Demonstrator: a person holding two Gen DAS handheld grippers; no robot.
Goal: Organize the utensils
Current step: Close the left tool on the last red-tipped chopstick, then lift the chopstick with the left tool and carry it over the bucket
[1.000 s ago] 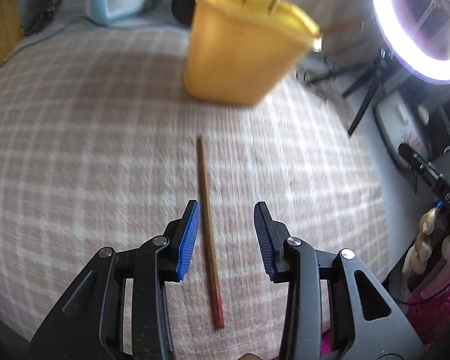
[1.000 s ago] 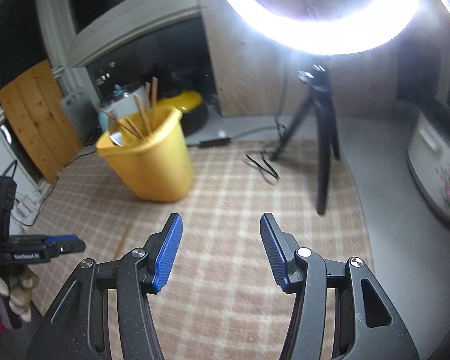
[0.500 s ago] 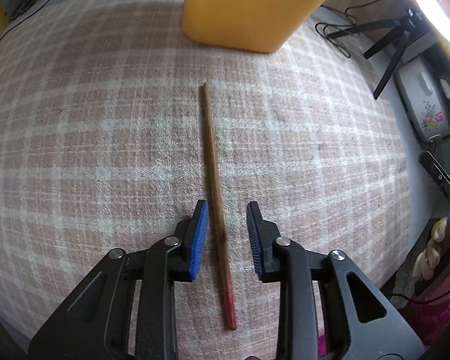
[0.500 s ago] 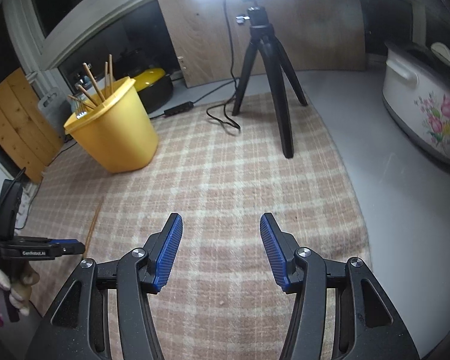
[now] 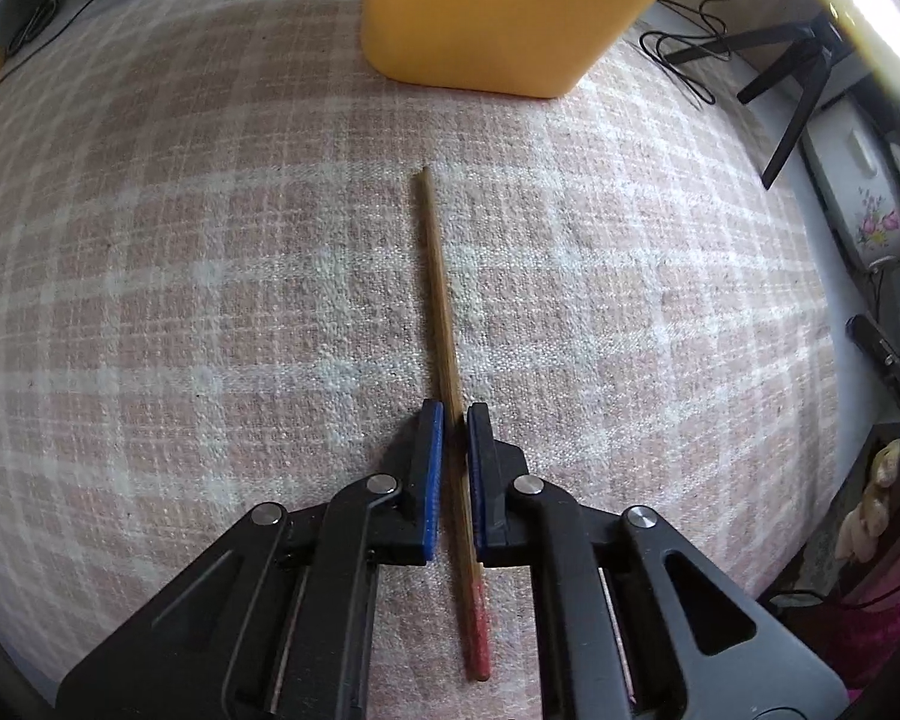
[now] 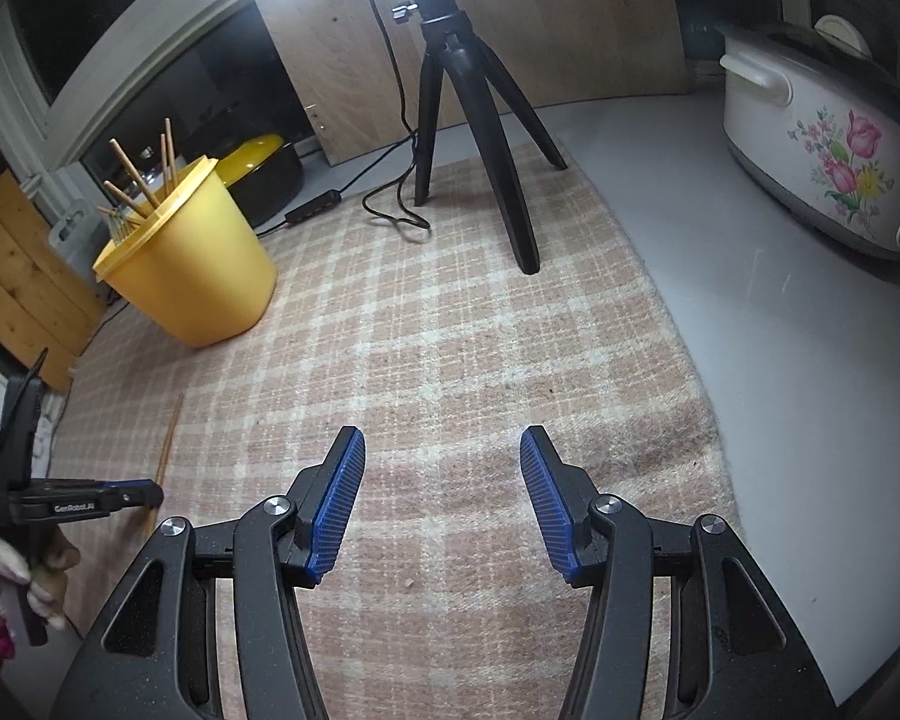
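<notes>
A wooden chopstick (image 5: 438,288) with a red end lies on the checked cloth, pointing toward the yellow bucket (image 5: 510,18). My left gripper (image 5: 455,420) is down on the cloth and shut on the chopstick near its red end. In the right wrist view the same chopstick (image 6: 168,438) lies at the left, with the left gripper (image 6: 150,489) on it, and the yellow bucket (image 6: 192,264) holds several chopsticks standing upright. My right gripper (image 6: 441,450) is open and empty above the cloth.
A black tripod (image 6: 474,120) with a ring light and its cable (image 6: 390,210) stands on the cloth's far side. A white flowered cooker (image 6: 822,144) sits on the grey counter at right. A yellow-lidded pot (image 6: 258,162) is behind the bucket.
My left gripper has lowered over the chopstick and its jaws have closed from wide open onto it. The right gripper's view has tilted down toward the cloth; it stays open.
</notes>
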